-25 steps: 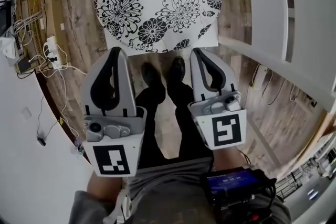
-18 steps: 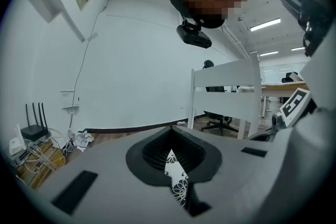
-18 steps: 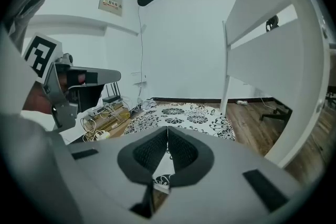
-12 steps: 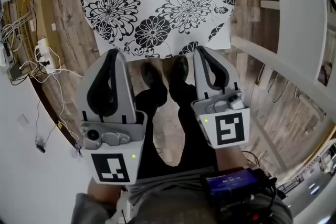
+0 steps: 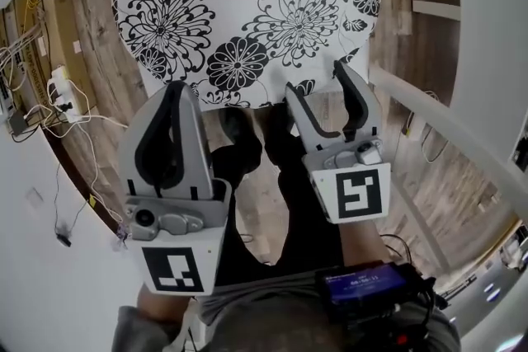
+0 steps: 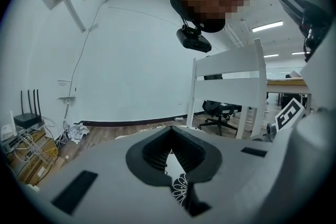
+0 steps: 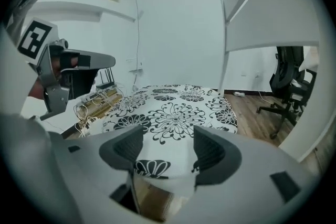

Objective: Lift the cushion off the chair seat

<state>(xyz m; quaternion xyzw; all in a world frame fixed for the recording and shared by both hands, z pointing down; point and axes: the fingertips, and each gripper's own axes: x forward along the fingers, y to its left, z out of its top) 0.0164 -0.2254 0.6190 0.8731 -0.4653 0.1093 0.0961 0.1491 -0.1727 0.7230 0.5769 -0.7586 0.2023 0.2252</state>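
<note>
The cushion (image 5: 247, 4), white with black flowers, lies flat across the top of the head view and hides the chair seat. My left gripper (image 5: 176, 88) hangs just short of the cushion's near edge, jaws shut with nothing between them; a scrap of the flower print (image 6: 181, 189) shows below its fingertips (image 6: 170, 132). My right gripper (image 5: 318, 80) is at the same near edge and its jaws are opening. In the right gripper view the cushion (image 7: 173, 113) spreads out ahead, and its front rim lies between the right gripper's (image 7: 168, 152) spread pads without touching them.
White chair rails (image 5: 429, 119) run along the right, and the chair back (image 6: 226, 68) stands ahead. Cables and a power strip (image 5: 62, 86) lie on the wood floor at the left. The person's shoes (image 5: 239, 132) stand below the cushion. A black office chair (image 7: 289, 81) is far right.
Both grippers have come down toward the cushion's near edge, which now fills more of the head view. The right jaws, shut before, now stand apart.
</note>
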